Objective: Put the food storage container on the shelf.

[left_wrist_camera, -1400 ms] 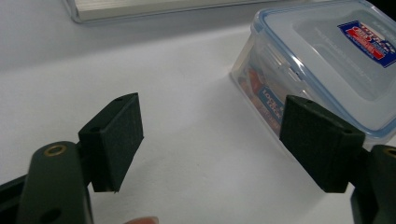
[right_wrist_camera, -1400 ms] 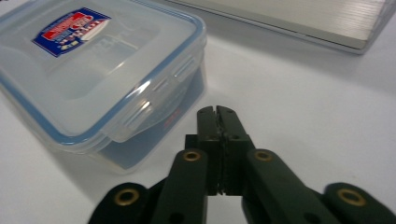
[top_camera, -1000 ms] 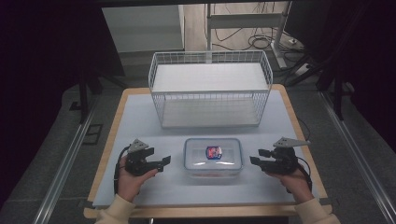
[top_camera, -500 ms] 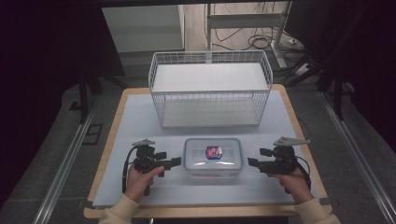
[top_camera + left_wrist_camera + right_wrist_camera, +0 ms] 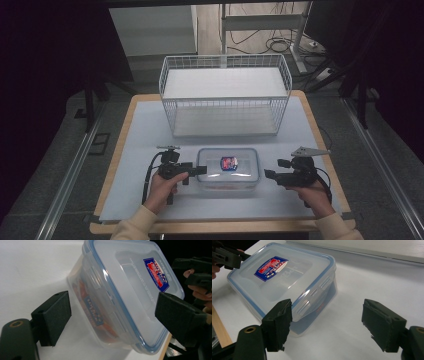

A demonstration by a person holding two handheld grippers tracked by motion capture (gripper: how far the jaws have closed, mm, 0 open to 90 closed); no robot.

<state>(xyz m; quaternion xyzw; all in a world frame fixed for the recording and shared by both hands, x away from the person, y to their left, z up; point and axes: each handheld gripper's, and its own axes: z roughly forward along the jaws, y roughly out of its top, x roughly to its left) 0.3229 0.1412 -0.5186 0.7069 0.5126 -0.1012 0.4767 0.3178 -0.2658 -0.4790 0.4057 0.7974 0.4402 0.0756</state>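
left tongs (image 5: 201, 170) reached container (image 5: 228, 170); orange contents perhaps food.

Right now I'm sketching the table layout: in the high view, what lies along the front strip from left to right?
Left gripper → lidded plastic box → right gripper.

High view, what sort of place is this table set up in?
Probably a lab or workshop recording station, not a home: a white-covered wooden table bearing a white wire basket and a clear lidded plastic container, metal floor rails, loose cables behind.
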